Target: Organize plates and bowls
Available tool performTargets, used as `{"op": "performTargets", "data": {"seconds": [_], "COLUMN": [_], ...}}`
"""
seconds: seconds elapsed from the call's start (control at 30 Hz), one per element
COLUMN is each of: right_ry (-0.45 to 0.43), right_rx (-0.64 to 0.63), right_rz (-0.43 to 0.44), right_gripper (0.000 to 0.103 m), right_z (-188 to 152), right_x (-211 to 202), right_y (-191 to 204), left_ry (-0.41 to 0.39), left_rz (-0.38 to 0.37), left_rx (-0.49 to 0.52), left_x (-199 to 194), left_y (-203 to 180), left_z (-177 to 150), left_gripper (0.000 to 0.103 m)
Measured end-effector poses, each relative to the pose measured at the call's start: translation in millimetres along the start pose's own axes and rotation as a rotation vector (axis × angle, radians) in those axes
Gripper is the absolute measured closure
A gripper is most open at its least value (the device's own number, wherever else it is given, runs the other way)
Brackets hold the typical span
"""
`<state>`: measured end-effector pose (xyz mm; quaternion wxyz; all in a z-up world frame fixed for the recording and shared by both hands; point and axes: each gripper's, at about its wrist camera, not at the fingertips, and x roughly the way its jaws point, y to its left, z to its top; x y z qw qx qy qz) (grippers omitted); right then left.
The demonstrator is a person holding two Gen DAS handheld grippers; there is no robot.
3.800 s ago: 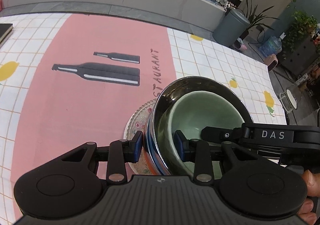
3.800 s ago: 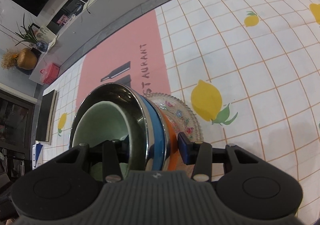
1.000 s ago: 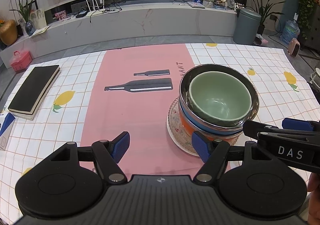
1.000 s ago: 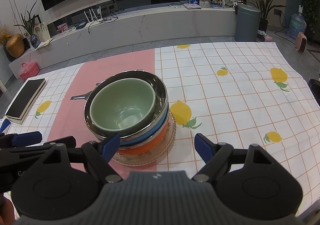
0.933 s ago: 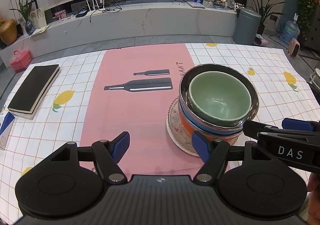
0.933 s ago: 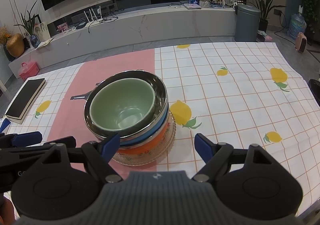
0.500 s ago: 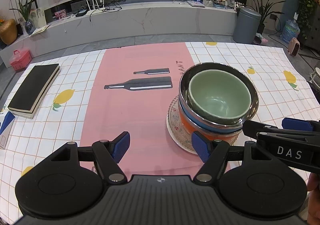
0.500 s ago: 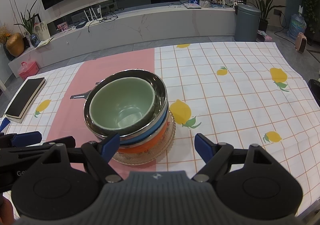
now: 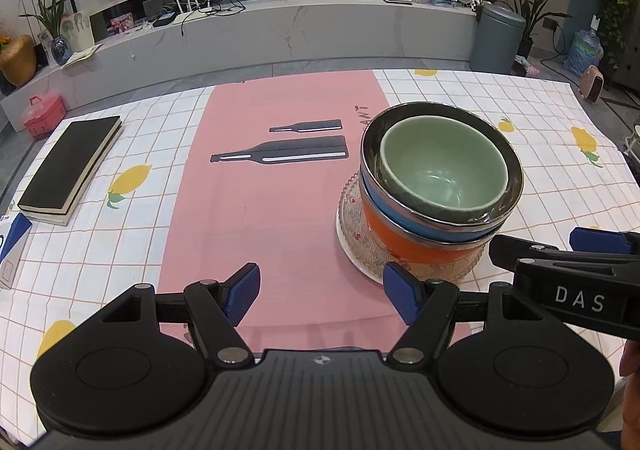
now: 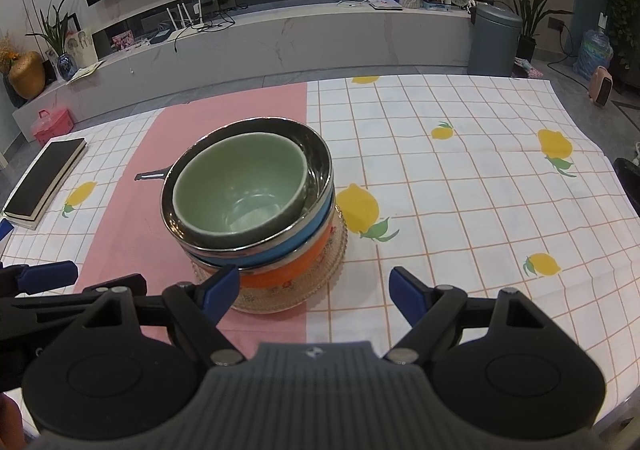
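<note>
A stack stands on the table: a pale green bowl [image 9: 442,174] [image 10: 240,190] sits inside a shiny steel bowl [image 9: 516,178] [image 10: 320,158], which rests on a blue bowl [image 9: 404,218] [image 10: 280,250] and an orange bowl [image 9: 392,238] [image 10: 288,270]. Under them lies a clear patterned glass plate [image 9: 352,226] [image 10: 328,274]. My left gripper [image 9: 322,292] is open, near and left of the stack, with nothing between its fingers. My right gripper [image 10: 314,290] is open, just in front of the stack, touching nothing.
The table wears a white checked cloth with lemons [image 10: 460,190] and a pink runner with bottle prints [image 9: 272,178]. A black book [image 9: 70,166] lies at the far left, a blue-and-white box [image 9: 12,242] near it. Beyond the table stand a grey bench and a bin [image 9: 498,40].
Nearly four seconds ago both grippers stood close against the stack, each with a rim between its jaws; now both are drawn back and free. Over the last second nothing has visibly moved.
</note>
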<state>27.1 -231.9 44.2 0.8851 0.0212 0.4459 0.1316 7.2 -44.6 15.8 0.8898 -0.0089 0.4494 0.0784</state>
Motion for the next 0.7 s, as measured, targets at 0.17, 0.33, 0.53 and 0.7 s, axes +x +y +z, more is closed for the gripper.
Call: {"op": "performTargets", "data": {"seconds": [0.17,0.33,0.53,0.7], "right_ry": [-0.001,-0.001,-0.001,-0.001], "right_rx": [0.0,0.0,0.0,0.001], "right_rz": [0.0,0.0,-0.001,-0.003], "right_gripper": [0.022,0.022,0.022,0.022], "right_z": [0.0,0.1,0.1,0.7], "right_x": [0.3,0.1,0.2,0.2], "right_y": [0.3,0.6,0.5,0.2], "left_ry": [0.0,0.0,-0.008,-0.018], "left_rz": [-0.001,-0.001,0.002,-0.008], "left_rx": [-0.001,-0.002,0.003,0.0], "left_x": [0.4,0.3,0.0,-0.6], "left_y": [0.1,0.2,0.1,0.4], "left_z": [0.8,0.9,1.1,0.4], "left_gripper": [0.021,0.021,0.021,0.022]}}
